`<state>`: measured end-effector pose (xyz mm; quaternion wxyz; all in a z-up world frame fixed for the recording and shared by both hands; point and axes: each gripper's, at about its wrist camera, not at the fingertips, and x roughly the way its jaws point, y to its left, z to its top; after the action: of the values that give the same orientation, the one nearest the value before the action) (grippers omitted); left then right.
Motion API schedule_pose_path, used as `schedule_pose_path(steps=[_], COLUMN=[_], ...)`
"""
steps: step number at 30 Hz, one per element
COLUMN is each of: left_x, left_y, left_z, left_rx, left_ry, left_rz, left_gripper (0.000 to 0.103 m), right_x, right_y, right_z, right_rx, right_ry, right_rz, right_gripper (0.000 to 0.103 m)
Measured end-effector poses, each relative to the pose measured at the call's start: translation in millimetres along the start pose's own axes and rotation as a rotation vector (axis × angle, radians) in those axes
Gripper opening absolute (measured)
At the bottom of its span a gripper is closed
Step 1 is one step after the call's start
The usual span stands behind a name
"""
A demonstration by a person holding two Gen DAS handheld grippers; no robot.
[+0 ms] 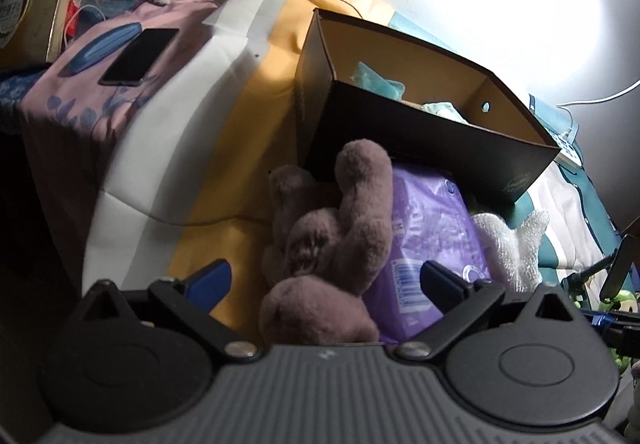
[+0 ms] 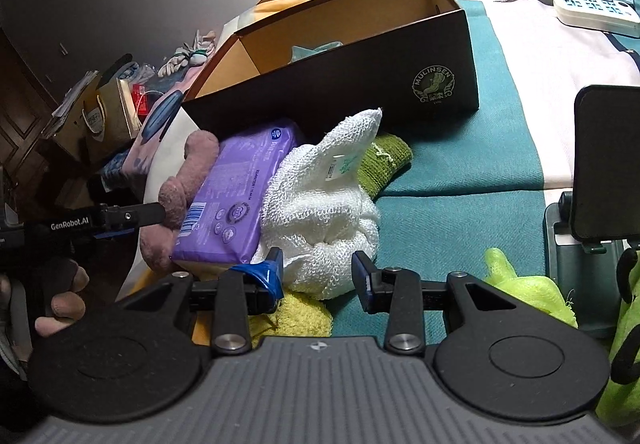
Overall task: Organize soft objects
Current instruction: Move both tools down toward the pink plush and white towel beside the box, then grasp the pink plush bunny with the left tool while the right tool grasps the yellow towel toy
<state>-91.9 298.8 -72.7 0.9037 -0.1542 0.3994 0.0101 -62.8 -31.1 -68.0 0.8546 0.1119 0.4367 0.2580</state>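
- Brown plush toy (image 1: 332, 244) lies against the front wall of the shoe box (image 1: 420, 140), at the box's left corner, one limb reaching up the cardboard. Its long axis runs from the box wall back toward the left gripper.
- Left gripper (image 1: 324, 280) has its jaws spread wide, one on each side of the toy's lower body; neither blue pad appears to be pressing the fur. The toy sits dead ahead in the gap, so closing looks like the next move — my guess only.
- Left hand is clearly the nearer one to the plush. From the right wrist view the left gripper's finger reaches in at the toy's far side from the box.
- Purple pack (image 2: 236, 196) lies flat just right of the toy, touching it, also butted against the box front.
- White knitted cloth (image 2: 324, 204) is heaped right of the pack. Right gripper (image 2: 320, 272) stands with jaws apart, straddling the cloth's near edge, holding nothing.
- Green towel (image 2: 384, 160) pokes out between the white cloth and the box.
- Box is open-topped; a teal cloth item already shows inside.
- All rests on a bed (image 2: 460, 204) with teal, yellow and white covers. A phone (image 1: 140, 56) lies well left of the box; a power strip (image 2: 592, 8) beyond its right end.
- Room dim, wall pale, strong light from above.
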Motion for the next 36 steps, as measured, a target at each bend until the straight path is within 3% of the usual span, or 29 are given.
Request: schedule_pose_path(steps=[7, 17, 21, 24, 28, 31, 33, 34, 36], left_x=[26.2, 27.5, 32.0, 34.3, 42.3, 46.4, 48.1, 48.9, 49.7], left_y=[-1.6, 25.3, 32.1, 24.4, 25.0, 22.8, 20.0, 19.2, 15.4], left_z=[5.7, 0.7, -0.5, -2.9, -4.0, -4.1, -4.8, -5.1, -6.0], left_rx=[0.039, 0.061, 0.045, 0.096, 0.087, 0.086, 0.090, 0.088, 0.096], left_ry=[0.028, 0.027, 0.057, 0.053, 0.081, 0.092, 0.099, 0.106, 0.104], left_rz=[0.055, 0.127, 0.141, 0.158, 0.121, 0.109, 0.094, 0.082, 0.090], left_gripper=[0.100, 0.100, 0.100, 0.100, 0.091, 0.086, 0.078, 0.069, 0.066], right_x=[2.8, 3.3, 7.2, 11.6, 20.5, 24.3, 26.2, 27.7, 34.0], right_y=[-1.8, -6.4, -2.3, 0.9, 7.1, 9.6, 10.3, 10.5, 11.6], right_z=[5.5, 7.4, 3.7, -1.1, -11.0, -15.5, -16.3, -16.7, -18.2], right_rx=[0.013, 0.028, -0.003, -0.026, -0.054, -0.053, -0.051, -0.051, -0.058], right_ry=[-0.010, -0.013, 0.036, 0.094, 0.177, 0.187, 0.184, 0.185, 0.198], right_rz=[-0.002, -0.011, 0.023, 0.067, 0.090, 0.084, 0.079, 0.078, 0.069], right_gripper=[0.021, 0.021, 0.021, 0.021, 0.021, 0.021, 0.021, 0.021, 0.021])
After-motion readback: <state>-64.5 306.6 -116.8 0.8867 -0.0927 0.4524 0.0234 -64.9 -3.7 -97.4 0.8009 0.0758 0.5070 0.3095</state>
